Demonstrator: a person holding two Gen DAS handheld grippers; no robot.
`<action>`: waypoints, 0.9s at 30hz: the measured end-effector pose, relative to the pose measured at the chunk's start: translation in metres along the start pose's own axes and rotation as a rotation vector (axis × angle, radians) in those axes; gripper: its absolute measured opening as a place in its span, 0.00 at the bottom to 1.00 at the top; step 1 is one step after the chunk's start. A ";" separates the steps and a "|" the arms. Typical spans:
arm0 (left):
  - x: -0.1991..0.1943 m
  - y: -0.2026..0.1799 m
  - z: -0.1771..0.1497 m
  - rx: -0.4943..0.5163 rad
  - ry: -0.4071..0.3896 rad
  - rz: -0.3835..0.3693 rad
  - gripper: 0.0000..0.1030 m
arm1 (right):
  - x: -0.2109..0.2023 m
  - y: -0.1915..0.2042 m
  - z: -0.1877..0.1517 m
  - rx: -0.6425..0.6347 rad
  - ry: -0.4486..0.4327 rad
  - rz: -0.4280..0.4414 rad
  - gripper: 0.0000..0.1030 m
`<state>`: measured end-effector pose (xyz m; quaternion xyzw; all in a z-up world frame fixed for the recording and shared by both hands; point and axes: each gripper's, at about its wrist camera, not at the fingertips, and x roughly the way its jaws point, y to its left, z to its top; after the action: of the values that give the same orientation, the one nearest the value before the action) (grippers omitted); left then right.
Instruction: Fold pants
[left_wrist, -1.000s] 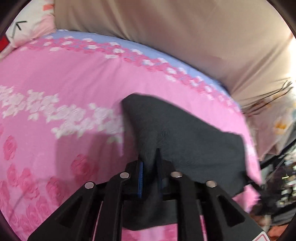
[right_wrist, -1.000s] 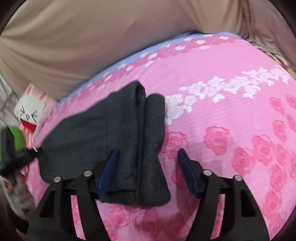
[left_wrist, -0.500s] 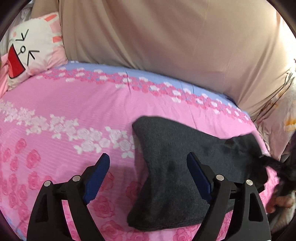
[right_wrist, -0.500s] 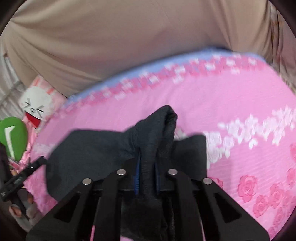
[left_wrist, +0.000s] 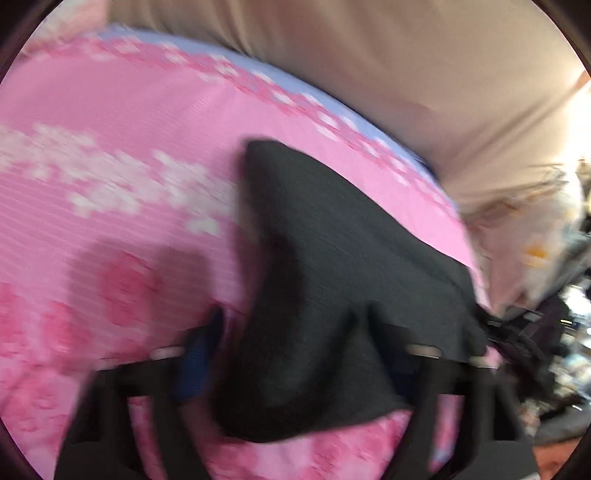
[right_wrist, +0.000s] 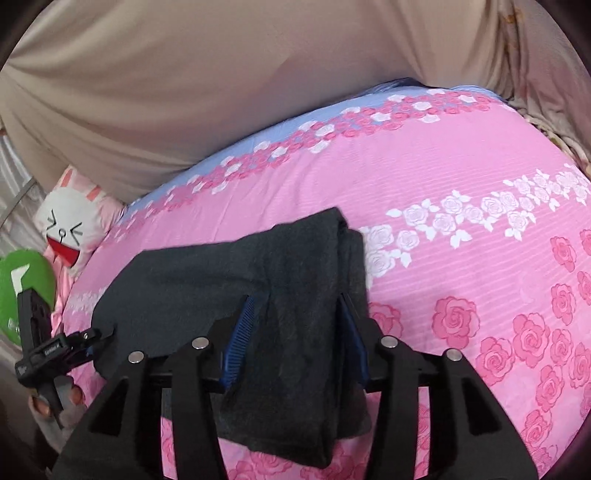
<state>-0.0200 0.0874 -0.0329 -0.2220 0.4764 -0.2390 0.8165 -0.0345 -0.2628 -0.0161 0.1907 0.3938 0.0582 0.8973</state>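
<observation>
Pants (right_wrist: 295, 295) lay folded on the pink sheet (right_wrist: 461, 166). Right gripper (right_wrist: 295, 339) was opening, pads straddling the fold. Left gripper (left_wrist: 295, 354) was closing around the other end; blur hid contact.

Matt dark knit cloth pants (right_wrist: 295, 295) on smooth printed pink cotton-like bedsheet (right_wrist: 461, 158); matt black plastic right gripper (right_wrist: 295, 343).

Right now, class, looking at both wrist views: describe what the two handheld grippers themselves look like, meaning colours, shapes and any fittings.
The right gripper is matt black plastic: angular struts with triangular cut-outs, round silver studs on top, and two fingers lined with ribbed blue pads. The left gripper is blurred but shows the same black frame, silver studs and blue pad. From the right wrist view, its black body carries small white lettering, too small to read.
</observation>
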 end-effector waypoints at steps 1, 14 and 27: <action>0.003 0.003 0.001 -0.025 0.031 -0.029 0.17 | 0.003 0.002 -0.003 -0.016 0.001 -0.027 0.45; -0.080 0.039 -0.003 -0.127 -0.076 0.217 0.23 | -0.051 0.095 -0.008 -0.225 -0.137 0.092 0.27; -0.119 0.002 0.008 0.088 -0.344 0.485 0.66 | 0.100 0.249 -0.033 -0.405 0.226 0.318 0.12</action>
<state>-0.0641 0.1618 0.0493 -0.1033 0.3595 -0.0166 0.9273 0.0211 0.0016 -0.0080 0.0593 0.4368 0.2968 0.8471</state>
